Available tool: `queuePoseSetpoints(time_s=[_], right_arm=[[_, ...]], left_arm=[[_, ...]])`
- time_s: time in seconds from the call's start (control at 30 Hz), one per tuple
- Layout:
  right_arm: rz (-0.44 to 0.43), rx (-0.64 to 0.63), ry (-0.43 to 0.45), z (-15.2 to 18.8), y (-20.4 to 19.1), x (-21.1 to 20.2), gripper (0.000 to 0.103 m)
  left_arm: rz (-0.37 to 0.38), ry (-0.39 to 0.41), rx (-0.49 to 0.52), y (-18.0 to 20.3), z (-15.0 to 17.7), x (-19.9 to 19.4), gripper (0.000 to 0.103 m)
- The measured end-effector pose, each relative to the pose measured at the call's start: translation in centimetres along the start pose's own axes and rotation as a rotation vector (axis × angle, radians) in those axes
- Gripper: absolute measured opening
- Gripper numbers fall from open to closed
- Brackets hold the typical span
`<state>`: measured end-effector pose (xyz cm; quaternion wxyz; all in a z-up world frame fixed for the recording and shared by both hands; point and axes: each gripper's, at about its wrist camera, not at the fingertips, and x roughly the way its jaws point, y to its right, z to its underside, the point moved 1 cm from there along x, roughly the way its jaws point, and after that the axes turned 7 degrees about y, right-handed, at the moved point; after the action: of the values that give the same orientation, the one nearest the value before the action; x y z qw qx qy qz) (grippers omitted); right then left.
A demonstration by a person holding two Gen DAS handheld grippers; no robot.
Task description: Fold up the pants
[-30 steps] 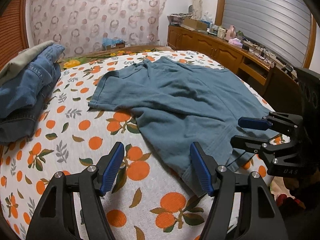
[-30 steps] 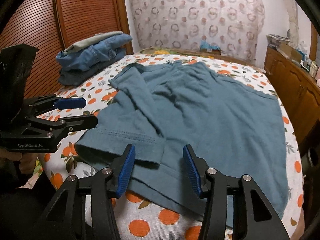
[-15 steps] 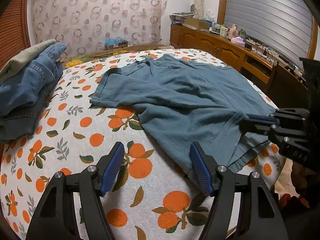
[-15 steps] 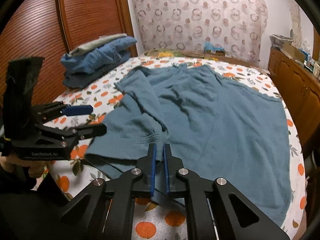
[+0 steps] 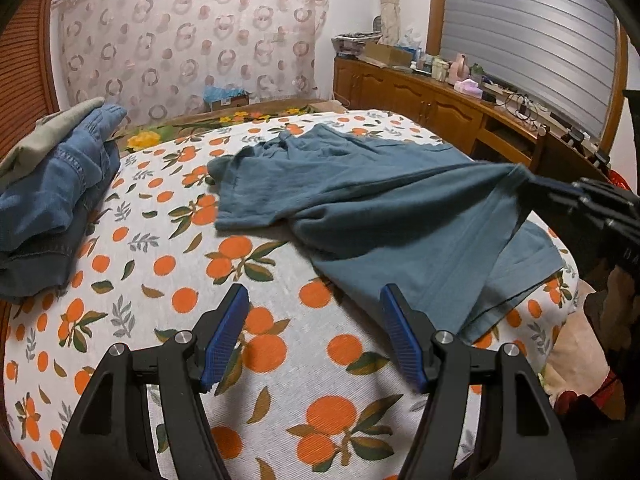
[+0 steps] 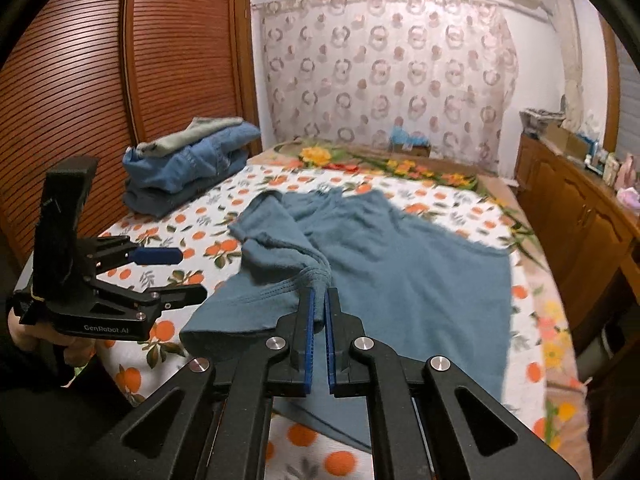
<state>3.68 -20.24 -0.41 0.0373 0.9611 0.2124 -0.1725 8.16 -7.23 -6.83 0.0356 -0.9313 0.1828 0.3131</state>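
Since the teal shorts [image 6: 400, 280] are lying spread across the orange-print bedspread [image 5: 280, 340], we're at the very first fold: one leg hem is pinched and lifted clear of the bed. Our right gripper [image 6: 318, 300] is clamped tight on that bunched hem. Our left gripper [image 5: 316, 336] hangs with its jaws wide apart over bare bedspread, holding nothing. Next up, we reckon, is carrying that leg across onto the other one, edges matched.
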Motion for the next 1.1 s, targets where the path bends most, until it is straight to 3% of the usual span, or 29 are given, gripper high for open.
queuePoseSetpoints(time_s=[0.5, 0.83, 1.1], right_arm=[[0.092, 0.026, 0.03, 1.6, 1.4, -5.4, 0.005], [0.154, 0.066, 0.002, 2.7, 2.2, -6.3, 0.005], [0.149, 0.083, -0.03, 2.7, 2.3, -6.2, 0.005]], left_arm=[[0.055, 0.022, 0.038, 3.2, -1.6, 0.1, 0.069], [0.068, 0.007, 0.056, 4.7, -2.0, 1.2, 0.069], [0.073, 0.001, 0.074, 5.8, -2.3, 2.1, 0.069]])
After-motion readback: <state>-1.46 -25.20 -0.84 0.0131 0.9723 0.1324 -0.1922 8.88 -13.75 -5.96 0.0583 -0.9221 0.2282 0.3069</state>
